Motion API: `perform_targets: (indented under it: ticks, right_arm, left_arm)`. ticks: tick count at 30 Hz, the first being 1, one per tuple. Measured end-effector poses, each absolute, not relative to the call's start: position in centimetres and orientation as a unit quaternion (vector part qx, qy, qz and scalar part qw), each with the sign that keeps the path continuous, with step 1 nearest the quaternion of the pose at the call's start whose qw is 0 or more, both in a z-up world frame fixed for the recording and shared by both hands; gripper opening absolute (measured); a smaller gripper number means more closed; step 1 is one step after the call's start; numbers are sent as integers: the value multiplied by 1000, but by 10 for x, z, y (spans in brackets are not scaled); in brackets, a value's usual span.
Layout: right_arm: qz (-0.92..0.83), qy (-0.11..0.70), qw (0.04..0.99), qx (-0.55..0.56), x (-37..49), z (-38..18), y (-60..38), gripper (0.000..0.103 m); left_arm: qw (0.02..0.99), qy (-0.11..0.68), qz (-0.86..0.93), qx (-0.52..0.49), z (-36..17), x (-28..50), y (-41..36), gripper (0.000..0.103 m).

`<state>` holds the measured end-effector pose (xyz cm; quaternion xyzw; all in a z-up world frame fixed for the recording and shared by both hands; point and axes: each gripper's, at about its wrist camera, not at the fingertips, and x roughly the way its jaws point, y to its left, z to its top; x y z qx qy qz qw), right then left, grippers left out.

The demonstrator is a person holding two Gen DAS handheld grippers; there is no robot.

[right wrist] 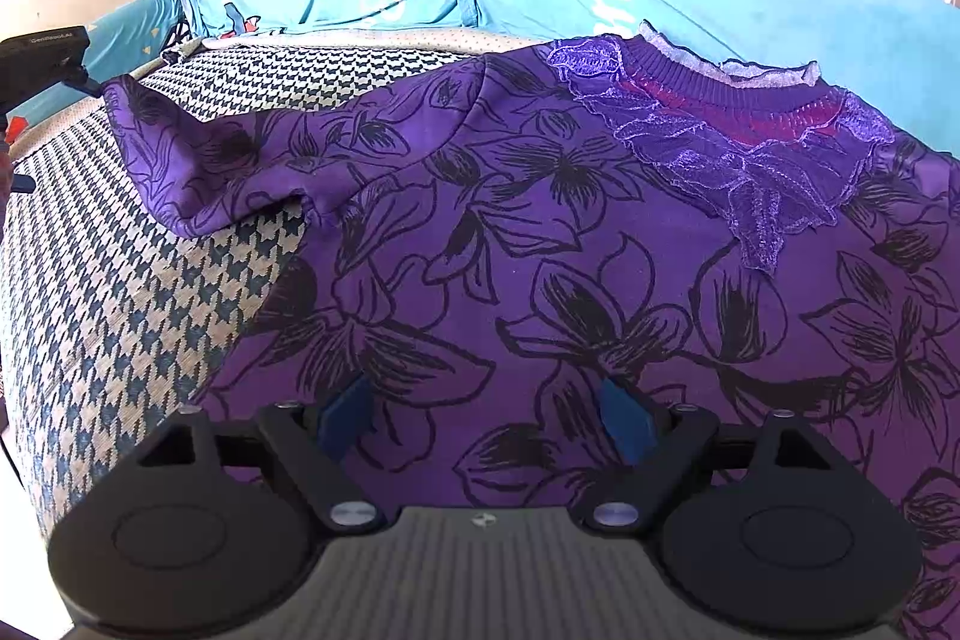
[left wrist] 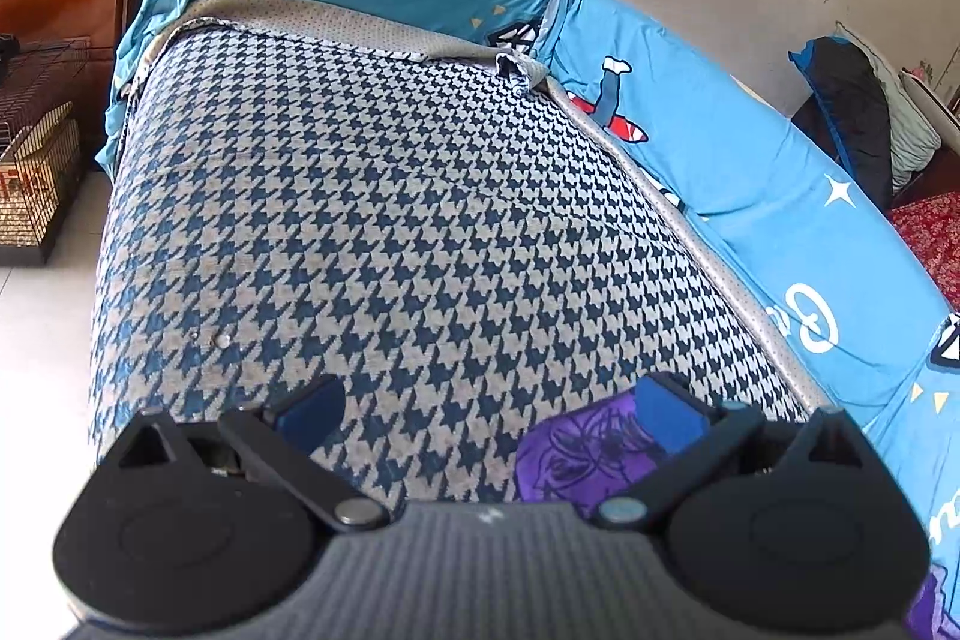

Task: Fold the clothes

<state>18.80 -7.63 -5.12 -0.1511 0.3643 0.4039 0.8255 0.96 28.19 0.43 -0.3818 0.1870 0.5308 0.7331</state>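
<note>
Both the left gripper [left wrist: 486, 412] and right gripper [right wrist: 486, 421] are spread wide and empty, so grabbing the purple flower-print lace-collared top [right wrist: 540, 232] carelessly could bunch it or snag the houndstooth sofa cover [left wrist: 390, 196].

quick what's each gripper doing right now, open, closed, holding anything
Left gripper: open, holding nothing; edge of the purple floral-print top lies by one of its fingers.
Right gripper: open, holding nothing, above that top.

Purple top [right wrist: 540, 220] cut off right and bottom; hem hidden behind gripper body.
</note>
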Motion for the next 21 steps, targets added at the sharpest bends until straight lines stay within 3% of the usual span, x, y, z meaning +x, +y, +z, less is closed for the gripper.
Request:
perform_targets:
  ticks: [12,21]
  right_arm:
    - [404,360,826,-157,187,-52,-76,85]
    - [405,359,826,-157,187,-54,-77,85]
  left_arm:
    - [722,214,450,-480,-45,25,285,103]
    - [743,217,441,-455,-48,53,268,103]
